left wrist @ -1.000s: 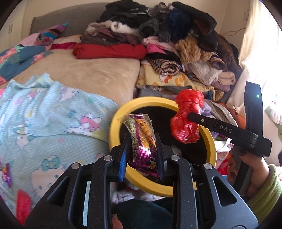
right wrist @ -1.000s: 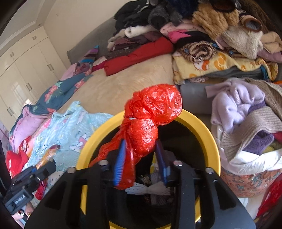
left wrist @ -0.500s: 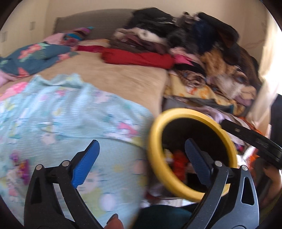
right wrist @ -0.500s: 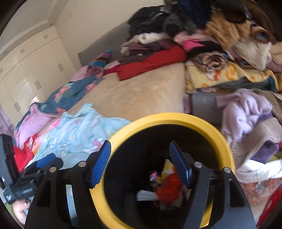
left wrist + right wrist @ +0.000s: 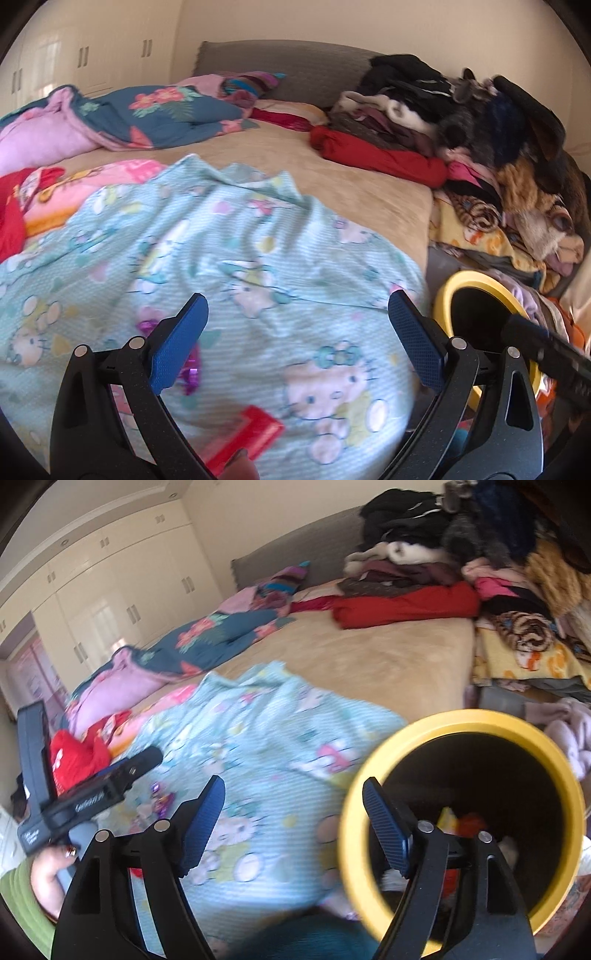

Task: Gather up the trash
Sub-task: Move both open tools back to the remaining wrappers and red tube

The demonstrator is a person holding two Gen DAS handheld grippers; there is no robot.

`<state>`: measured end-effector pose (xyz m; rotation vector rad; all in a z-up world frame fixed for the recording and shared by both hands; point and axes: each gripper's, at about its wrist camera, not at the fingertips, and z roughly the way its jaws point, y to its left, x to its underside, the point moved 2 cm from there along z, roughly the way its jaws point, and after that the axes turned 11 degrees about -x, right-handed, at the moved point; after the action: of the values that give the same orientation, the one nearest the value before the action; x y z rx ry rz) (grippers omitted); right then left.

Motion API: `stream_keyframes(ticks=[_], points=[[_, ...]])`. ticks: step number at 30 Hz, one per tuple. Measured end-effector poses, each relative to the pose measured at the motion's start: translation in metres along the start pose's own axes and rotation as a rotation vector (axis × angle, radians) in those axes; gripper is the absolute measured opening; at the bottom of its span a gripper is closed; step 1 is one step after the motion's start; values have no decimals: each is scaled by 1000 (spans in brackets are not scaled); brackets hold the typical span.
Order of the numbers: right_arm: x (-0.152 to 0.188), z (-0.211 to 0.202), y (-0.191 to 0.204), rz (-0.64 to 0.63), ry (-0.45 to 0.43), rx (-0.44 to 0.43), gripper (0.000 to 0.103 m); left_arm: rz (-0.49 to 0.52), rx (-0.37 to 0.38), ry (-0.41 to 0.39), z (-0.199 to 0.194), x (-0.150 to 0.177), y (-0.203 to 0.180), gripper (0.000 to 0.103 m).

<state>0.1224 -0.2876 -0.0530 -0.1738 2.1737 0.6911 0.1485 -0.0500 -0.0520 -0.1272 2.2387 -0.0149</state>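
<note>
Both the left gripper (image 5: 295, 339) and right gripper (image 5: 293, 821) gaped wide, empty, beside the yellow-rimmed black bin (image 5: 554, 738); next target, probably the shiny purple wrapper (image 5: 190, 363) on the near pale-blue cartoon-print blanket (image 5: 258, 240).

White lettering runs along the left gripper (image 5: 88, 794) body in the right wrist view, too blurred to read.

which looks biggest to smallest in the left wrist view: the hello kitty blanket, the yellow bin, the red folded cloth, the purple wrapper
1. Hello kitty blanket, which fills most of the view.
2. Red folded cloth.
3. Yellow bin, partly hidden, so its place against the cloth is unsure.
4. Purple wrapper, smallest, though close to the camera and partly behind the left hand-held gripper.
</note>
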Motion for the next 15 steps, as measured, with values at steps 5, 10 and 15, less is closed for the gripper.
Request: stream_keyframes(ticks=[5, 10, 15], points=[[14, 26, 37, -14, 64, -61, 79, -58, -39, 15, 4, 1, 36, 90], [30, 49, 69, -20, 133, -123, 79, -129, -75, 60, 16, 3, 71, 90], [43, 76, 93, 6, 209, -183, 79, -214, -62, 117, 28, 10, 102, 76]])
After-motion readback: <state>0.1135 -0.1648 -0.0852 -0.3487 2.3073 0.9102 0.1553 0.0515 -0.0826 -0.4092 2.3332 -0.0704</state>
